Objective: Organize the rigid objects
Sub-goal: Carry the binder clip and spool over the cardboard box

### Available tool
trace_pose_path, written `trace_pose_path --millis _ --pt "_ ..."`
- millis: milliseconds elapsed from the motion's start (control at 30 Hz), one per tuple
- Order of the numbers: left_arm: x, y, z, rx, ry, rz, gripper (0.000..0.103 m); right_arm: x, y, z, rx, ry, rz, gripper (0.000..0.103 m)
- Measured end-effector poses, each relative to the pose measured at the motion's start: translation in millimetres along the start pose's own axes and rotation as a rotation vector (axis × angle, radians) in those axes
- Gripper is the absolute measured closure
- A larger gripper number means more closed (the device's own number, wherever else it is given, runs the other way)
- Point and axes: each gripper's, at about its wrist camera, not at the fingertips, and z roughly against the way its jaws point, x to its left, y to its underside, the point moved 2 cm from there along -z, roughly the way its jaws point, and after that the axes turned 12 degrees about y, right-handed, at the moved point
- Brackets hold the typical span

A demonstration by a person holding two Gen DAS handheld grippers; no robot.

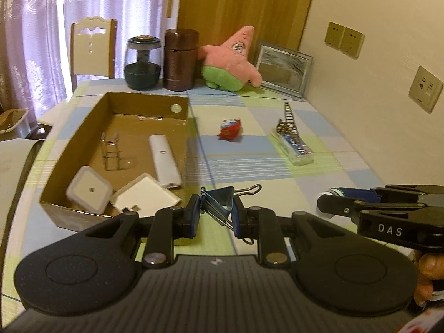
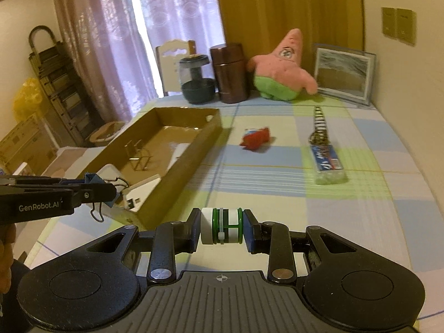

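Note:
My left gripper (image 1: 216, 212) is shut on a blue binder clip (image 1: 222, 198), held above the table just right of the cardboard box (image 1: 69, 149). My right gripper (image 2: 222, 227) is shut on a small white-and-green cylinder (image 2: 230, 226), gripped end to end over the tablecloth. The box (image 2: 194, 149) holds a white remote-like bar (image 1: 165, 161), a square white container (image 1: 88, 190), a flat white box (image 1: 147, 197) and a clear stand (image 1: 112, 152). A red toy egg (image 1: 230, 130), a toothpaste tube (image 1: 295, 147) and a small metal ladder (image 1: 288, 119) lie on the table beyond.
At the table's back stand a glass jar (image 1: 143, 63), a brown canister (image 1: 180, 59), a pink star plush (image 1: 233, 58) and a picture frame (image 1: 283, 66). A wall runs along the right side. A chair (image 1: 91, 47) stands behind the table.

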Motion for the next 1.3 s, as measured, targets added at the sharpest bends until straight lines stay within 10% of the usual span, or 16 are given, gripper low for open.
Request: trace_pose_path --millis 1300 --pt "176.7 -67.1 -30.8 0.043 -0.076 -0.018 0.084 127.1 -94.0 -144.0 0.04 -0.153 0.158 0.075"
